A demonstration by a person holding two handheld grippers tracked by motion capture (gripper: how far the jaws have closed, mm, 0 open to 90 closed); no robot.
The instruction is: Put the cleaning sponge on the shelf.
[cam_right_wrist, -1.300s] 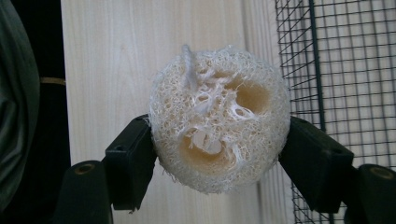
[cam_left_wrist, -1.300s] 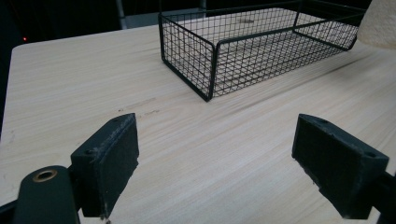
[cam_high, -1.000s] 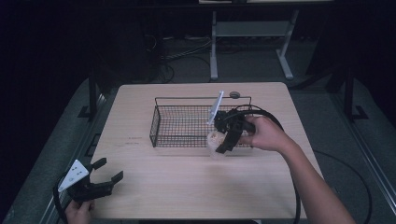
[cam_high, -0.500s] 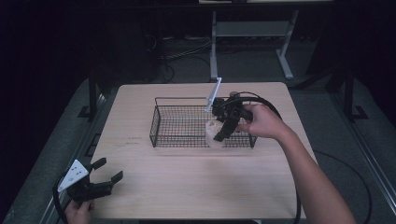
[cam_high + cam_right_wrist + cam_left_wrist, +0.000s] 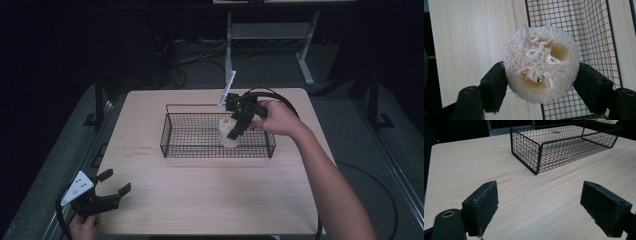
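Right gripper (image 5: 541, 75) pinching a loofah sponge (image 5: 541, 63) above the wire basket (image 5: 172, 131); left gripper (image 5: 111, 188) spread wide, low at the bench (image 5: 200, 200) corner.

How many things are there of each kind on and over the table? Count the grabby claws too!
Grippers: 2 — left gripper, open, and right gripper, shut on the sponge
Loofah sponge: 1
Black wire basket: 1
Wooden table: 1
Total: 5
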